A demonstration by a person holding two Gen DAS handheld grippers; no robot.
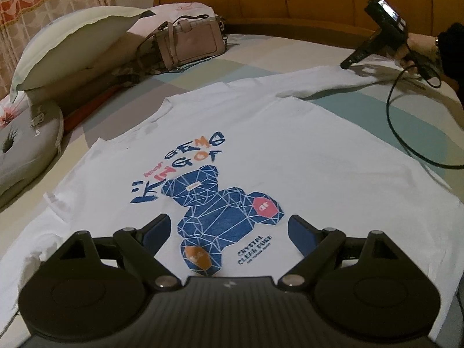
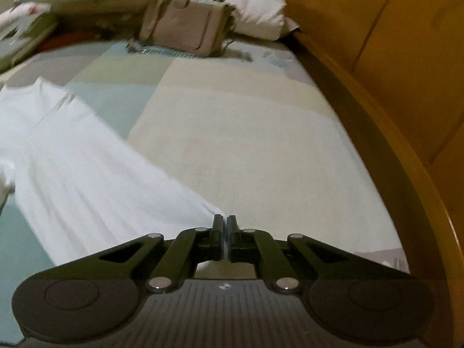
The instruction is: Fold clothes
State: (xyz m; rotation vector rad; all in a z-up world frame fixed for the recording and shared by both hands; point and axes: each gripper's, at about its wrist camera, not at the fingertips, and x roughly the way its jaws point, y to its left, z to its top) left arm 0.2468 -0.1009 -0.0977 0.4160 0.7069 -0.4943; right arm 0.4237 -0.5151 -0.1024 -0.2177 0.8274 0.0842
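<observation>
A white T-shirt (image 1: pixel 261 145) with a blue geometric bear print lies flat on the bed, print up. My left gripper (image 1: pixel 227 223) hovers low over the bear's lower part, open, with nothing between its fingers. One long sleeve (image 1: pixel 333 79) stretches toward the far right. There a hand holds my right gripper (image 1: pixel 345 65), its tip at the sleeve's end. In the right wrist view the sleeve (image 2: pixel 87 159) runs from the left up to my right gripper (image 2: pixel 225 220), whose fingers are shut on the cloth's edge.
A beige handbag (image 1: pixel 188 43) and pillows (image 1: pixel 72 46) lie at the far side of the bed, with a grey cushion (image 1: pixel 26 145) at the left. A wooden headboard (image 2: pixel 391 72) borders the bed. A black cable (image 1: pixel 400 133) loops over the patchwork sheet (image 2: pixel 246 145).
</observation>
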